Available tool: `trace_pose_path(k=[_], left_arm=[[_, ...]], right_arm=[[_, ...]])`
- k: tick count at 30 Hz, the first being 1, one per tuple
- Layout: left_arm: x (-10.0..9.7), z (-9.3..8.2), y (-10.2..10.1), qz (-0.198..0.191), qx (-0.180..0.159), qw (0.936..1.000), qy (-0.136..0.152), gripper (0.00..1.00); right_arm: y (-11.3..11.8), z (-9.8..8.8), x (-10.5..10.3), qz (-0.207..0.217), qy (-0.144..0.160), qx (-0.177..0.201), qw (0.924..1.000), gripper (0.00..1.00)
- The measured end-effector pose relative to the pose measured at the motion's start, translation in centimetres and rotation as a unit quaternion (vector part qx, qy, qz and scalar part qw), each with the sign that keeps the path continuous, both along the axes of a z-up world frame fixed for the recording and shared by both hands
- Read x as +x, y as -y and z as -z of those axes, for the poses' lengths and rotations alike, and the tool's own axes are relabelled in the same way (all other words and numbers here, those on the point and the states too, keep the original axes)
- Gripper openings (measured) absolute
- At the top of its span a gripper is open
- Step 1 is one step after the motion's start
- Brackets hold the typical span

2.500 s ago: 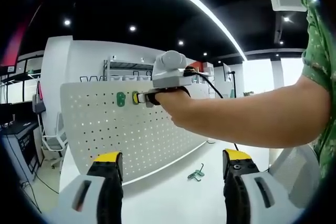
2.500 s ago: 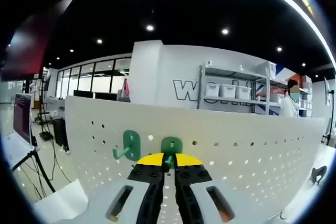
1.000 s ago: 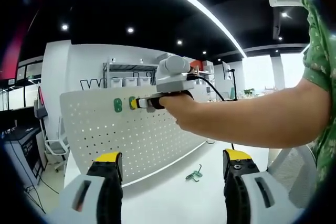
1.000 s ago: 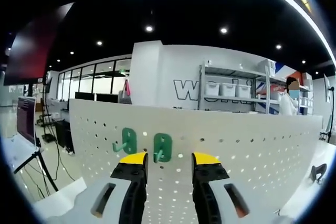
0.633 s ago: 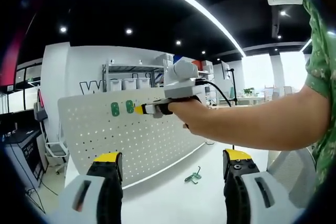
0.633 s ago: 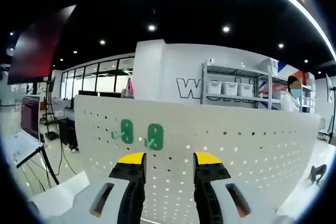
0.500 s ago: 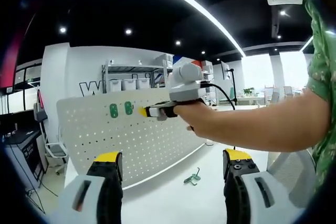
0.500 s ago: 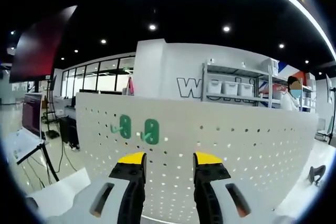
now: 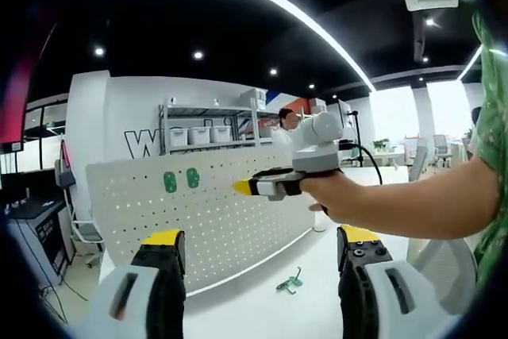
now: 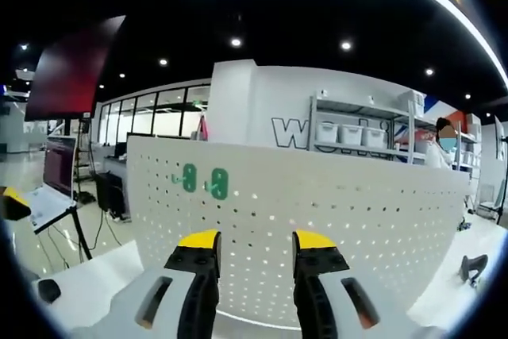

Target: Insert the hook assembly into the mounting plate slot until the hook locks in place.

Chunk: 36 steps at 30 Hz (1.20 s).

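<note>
A white pegboard mounting plate [image 9: 214, 220] stands upright on the table. Two green hooks [image 9: 170, 182] [image 9: 192, 179] hang side by side near its upper left. In the right gripper view the same hooks [image 10: 189, 178] [image 10: 219, 183] sit on the plate [image 10: 333, 220], well beyond my right gripper [image 10: 256, 242], which is open and holds nothing. In the left gripper view a hand holds my right gripper [image 9: 243, 187] in front of the plate, to the right of the hooks. My left gripper [image 9: 260, 240] is open and holds nothing, back from the plate.
A spare green hook [image 9: 287, 282] lies on the white table in front of the plate. A dark object [image 10: 470, 266] sits at the table's right end and a small black item [image 10: 48, 290] at the left. Shelving with bins [image 10: 349, 136] stands behind.
My right gripper opened, let go of the second green hook, which stays on the plate, and drew back and to the right. My left gripper stayed open.
</note>
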<state>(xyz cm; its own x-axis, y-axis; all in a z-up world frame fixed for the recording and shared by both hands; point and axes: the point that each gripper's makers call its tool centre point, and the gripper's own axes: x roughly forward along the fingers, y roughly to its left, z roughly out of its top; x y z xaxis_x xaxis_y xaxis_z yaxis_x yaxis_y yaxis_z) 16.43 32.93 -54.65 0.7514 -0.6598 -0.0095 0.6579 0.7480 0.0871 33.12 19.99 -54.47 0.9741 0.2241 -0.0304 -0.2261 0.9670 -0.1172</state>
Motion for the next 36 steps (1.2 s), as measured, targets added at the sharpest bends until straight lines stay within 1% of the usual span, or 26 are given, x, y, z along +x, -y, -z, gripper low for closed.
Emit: trace_pose_path(k=[5,11,21,31,36], left_arm=[[0.1,-0.5,0.2,-0.011,-0.011,0.9999,0.004,0.81],[0.4,-0.9,1.0,-0.021,-0.015,0.9996,0.007,0.8],[1.0,-1.6,2.0,-0.039,-0.019,0.999,0.012,0.8],[1.2,-1.4,3.6,-0.047,-0.016,0.9987,0.009,0.8],[1.0,-1.2,4.5,-0.05,-0.012,0.9986,0.008,0.79]], right_arm=[[0.6,0.6,-1.4,-0.014,-0.006,-0.002,0.9999,0.36],[1.8,1.4,-2.9,-0.026,-0.015,-0.006,0.9995,0.36],[4.3,1.6,-4.9,-0.042,-0.019,-0.015,0.9988,0.36],[6.9,2.5,-6.8,-0.055,-0.029,-0.021,0.9979,0.35],[8.3,2.4,-7.6,-0.059,-0.027,-0.023,0.9976,0.35]])
